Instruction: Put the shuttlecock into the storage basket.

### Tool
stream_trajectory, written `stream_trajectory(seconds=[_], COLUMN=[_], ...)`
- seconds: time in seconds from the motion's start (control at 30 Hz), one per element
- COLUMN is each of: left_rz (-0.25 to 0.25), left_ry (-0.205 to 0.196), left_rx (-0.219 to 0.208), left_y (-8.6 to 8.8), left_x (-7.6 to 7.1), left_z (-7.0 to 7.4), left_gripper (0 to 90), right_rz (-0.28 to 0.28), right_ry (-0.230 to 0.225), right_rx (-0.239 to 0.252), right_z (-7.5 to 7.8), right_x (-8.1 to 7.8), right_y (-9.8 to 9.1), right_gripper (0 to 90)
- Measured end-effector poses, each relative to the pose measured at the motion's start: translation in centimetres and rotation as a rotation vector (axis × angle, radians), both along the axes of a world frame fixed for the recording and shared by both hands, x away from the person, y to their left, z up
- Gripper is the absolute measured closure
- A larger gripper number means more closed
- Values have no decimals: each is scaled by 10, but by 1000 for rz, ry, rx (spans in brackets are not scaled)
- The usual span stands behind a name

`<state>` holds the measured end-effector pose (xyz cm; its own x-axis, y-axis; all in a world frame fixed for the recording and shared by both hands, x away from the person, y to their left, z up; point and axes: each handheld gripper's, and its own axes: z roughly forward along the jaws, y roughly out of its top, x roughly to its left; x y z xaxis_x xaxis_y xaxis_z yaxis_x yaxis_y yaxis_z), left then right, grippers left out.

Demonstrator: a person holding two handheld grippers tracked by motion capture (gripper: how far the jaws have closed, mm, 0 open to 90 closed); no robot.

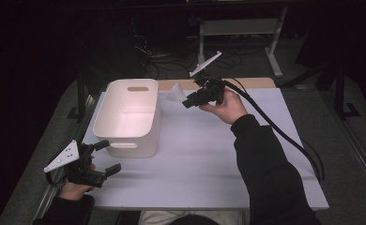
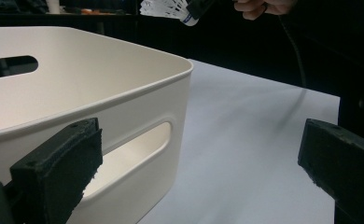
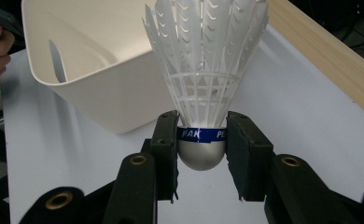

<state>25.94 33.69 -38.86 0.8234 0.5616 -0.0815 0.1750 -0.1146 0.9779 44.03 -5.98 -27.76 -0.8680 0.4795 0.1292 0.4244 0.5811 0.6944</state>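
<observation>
Right claw (image 3: 202, 140): it is gripping a shuttlecock (image 3: 203, 70) by its rounded base, the two pads pressing on the blue band from both sides, so the jaws are standing only partly apart.
Way of holding: the feathers are pointing away from the claw and staying free, probably so that the skirt is not being crushed and the shuttlecock can drop out cleanly.
Where the shuttlecock is: in the high view it is hanging in the air above the surface (image 1: 209, 154), just beside the far right corner of the white bin (image 1: 129, 119), not yet over its opening.
Left claw (image 1: 101, 159): it is standing wide open and holding nothing; one jaw is close to the bin's near wall with the handle slot, but I cannot tell if it is touching.
Likely reason: the left claw seems to be waiting by the bin to steady it.
Bin: it is sitting upright on the surface and looking empty inside.
</observation>
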Motion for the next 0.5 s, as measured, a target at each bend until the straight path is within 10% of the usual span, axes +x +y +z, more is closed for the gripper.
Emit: stream_trajectory(seconds=[0.5], left_rz=[-1], left_ry=[0], left_rx=[-1], left_y=[0], left_x=[0], left_z=[0], left_gripper=[0], right_rz=[37], right_ry=[-31], right_rx=[-11], right_z=[11], right_x=[-7], right_y=[16], right_gripper=[642])
